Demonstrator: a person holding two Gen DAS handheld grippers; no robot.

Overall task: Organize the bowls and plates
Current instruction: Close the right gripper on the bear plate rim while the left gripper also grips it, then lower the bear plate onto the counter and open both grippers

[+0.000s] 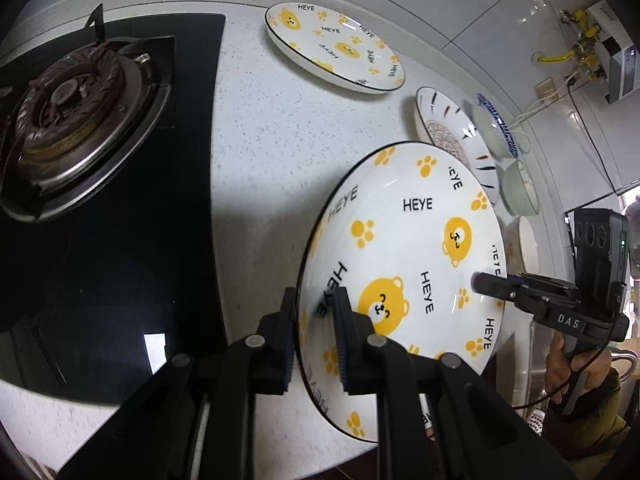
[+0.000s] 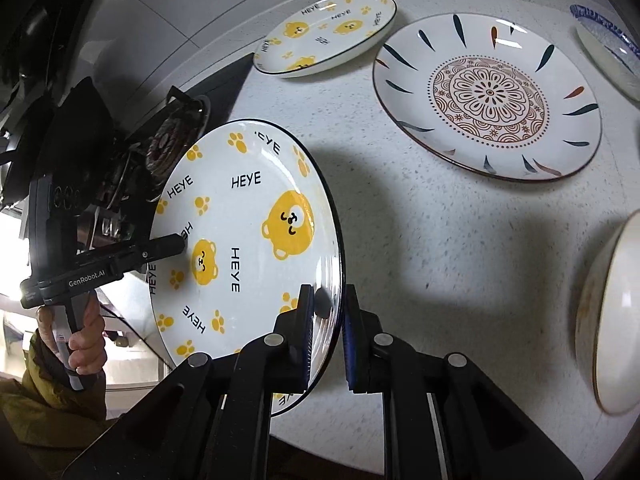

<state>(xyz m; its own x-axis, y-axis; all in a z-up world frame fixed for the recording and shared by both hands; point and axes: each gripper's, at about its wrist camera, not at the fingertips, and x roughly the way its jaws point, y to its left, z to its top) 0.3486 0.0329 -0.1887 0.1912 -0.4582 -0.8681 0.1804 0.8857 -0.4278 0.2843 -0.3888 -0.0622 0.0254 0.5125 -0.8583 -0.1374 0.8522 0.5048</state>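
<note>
Bear plate (image 1: 404, 240): my left gripper (image 1: 316, 320) and right gripper (image 2: 327, 320) each clamp its rim, opposite edges.
Hidden: plate's near edge cut off behind my fingers (image 1: 344, 336).
Bowls (image 1: 520, 192): beyond the plate, half covered.

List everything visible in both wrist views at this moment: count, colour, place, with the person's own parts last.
Held bear plate: one, white with yellow bears, lifted and tilted above the counter.
Second bear plate: one, same print, flat near the wall.
Mandala plate: one, white with brown centre, on the counter.
Blue-rimmed dish: one, white, far right.
Pale bowl: one, greenish white, beside the plates.
Plain bowl: one, white, right edge.
Gas burner: one, dark metal, in the black hob.
Counter: white speckled.
Left hand-held gripper: black, clamped on the held plate's rim.
Right hand-held gripper: black, clamped on the opposite rim.
</note>
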